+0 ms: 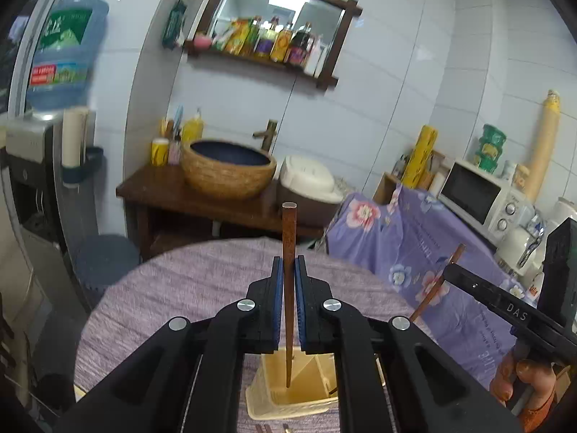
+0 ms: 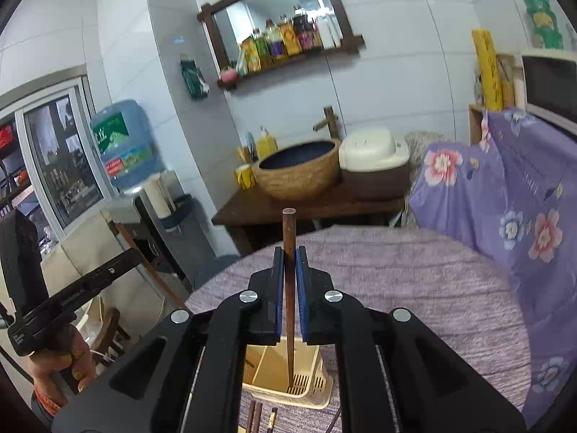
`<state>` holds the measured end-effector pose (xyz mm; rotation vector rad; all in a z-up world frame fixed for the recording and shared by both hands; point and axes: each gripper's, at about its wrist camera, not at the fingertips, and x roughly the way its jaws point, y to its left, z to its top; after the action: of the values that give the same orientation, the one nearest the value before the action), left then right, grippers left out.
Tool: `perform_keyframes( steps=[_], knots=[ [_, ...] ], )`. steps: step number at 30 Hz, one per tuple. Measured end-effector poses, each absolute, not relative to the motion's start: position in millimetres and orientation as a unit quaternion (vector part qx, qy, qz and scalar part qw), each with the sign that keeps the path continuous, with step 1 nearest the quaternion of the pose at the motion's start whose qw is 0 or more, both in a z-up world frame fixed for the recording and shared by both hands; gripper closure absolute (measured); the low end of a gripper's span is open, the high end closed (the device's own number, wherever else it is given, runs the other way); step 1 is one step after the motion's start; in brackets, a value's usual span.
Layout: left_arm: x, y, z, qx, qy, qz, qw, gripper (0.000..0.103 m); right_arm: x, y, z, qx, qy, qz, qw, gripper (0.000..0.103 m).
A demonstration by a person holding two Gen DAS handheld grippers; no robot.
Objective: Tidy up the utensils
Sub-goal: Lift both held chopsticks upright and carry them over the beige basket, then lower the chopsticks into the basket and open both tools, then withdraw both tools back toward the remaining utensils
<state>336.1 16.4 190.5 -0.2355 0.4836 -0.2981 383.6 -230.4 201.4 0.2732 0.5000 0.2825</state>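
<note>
Left chopstick [image 1: 289, 252]: brown, upright, clamped between the blue pads [image 1: 276, 288] of the left gripper [image 1: 288, 270]; blunt end above the jaws, tip down inside the holder [image 1: 288, 397], in its left compartment as seen from the left wrist.
Right chopstick [image 2: 289, 252]: brown, upright, clamped in the right gripper [image 2: 289, 270]; tip down over the slotted floor of the holder's [image 2: 285, 379] right compartment as seen from the right wrist; contact with the floor not determinable.
Left jaws: closed tight on the left chopstick, pads pressing both sides.
Right jaws: closed tight on the right chopstick, likewise.
Holder: cream plastic, divided, standing on the desk [image 1: 180, 288] directly below both grippers; another brown stick end visible inside it.
Loose utensils [image 2: 256, 415]: brown stick ends lying on the desk just in front of the holder, partly cut off by the frame edge.
Desk: round, covered with a mauve cloth.
Surroundings: floral purple sheet [image 1: 414, 245] to the right; woven basin [image 1: 227, 169] and rice cooker [image 1: 306, 176] on a dark wooden stand behind; microwave [image 1: 479, 195] far right; water dispenser [image 1: 65, 54] at left; mirror shelf with bottles [image 1: 274, 39] on the tiled wall.
</note>
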Motion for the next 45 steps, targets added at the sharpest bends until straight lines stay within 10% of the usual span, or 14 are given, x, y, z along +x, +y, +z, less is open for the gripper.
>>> perform_keyframes(
  steps=[18,21,23,32,45],
  knots=[
    [359,6,125,-0.115,0.318,-0.152,0.929,0.095,404,-227,145,0.155,0.283,0.141,0.936,0.093],
    [352,4,127,-0.106,0.31,-0.15,0.933,0.068,398,-227,141,0.162,0.278,0.14,0.937,0.051],
    [344,7,128,-0.111,0.297,-0.152,0.936,0.049,391,-226,142,0.156,0.267,0.133,0.942,0.041],
    [296,20,117,-0.104,0.28,-0.151,0.942,0.018,342,-223,126,0.112,0.271,0.113,0.949,0.026],
    [244,42,36,-0.08,0.358,-0.1,0.925,0.016,266,-238,36,0.099,0.349,0.06,0.93,0.026]
  ],
)
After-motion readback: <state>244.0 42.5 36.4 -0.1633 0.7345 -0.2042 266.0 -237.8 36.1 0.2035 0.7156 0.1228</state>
